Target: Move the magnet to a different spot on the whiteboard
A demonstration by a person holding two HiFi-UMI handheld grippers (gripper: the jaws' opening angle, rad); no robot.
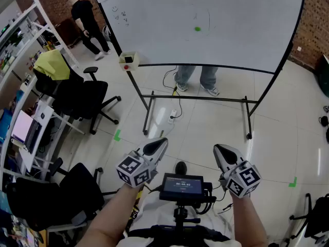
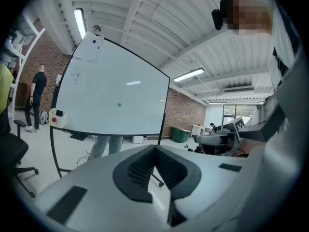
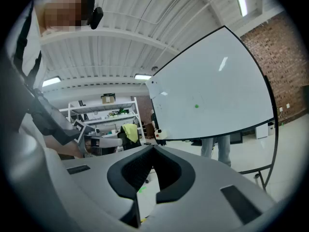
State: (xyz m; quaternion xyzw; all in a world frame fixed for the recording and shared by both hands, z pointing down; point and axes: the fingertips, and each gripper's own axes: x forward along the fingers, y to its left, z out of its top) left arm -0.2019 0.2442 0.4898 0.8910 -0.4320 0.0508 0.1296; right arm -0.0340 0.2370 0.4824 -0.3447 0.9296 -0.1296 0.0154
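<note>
Standing well back from the whiteboard [image 1: 241, 14], a person holds the left gripper [image 1: 159, 143] and the right gripper [image 1: 219, 149] side by side, each with jaws closed on nothing. The green magnet [image 1: 198, 29] sticks near the board's middle.

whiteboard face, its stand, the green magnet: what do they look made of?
Whiteboard: glossy white coated panel, likely enamelled steel; it mirrors ceiling lights. Stand: thin black tubes, probably painted metal. Magnet: small green dot, plastic-capped perhaps; too small to tell.
</note>
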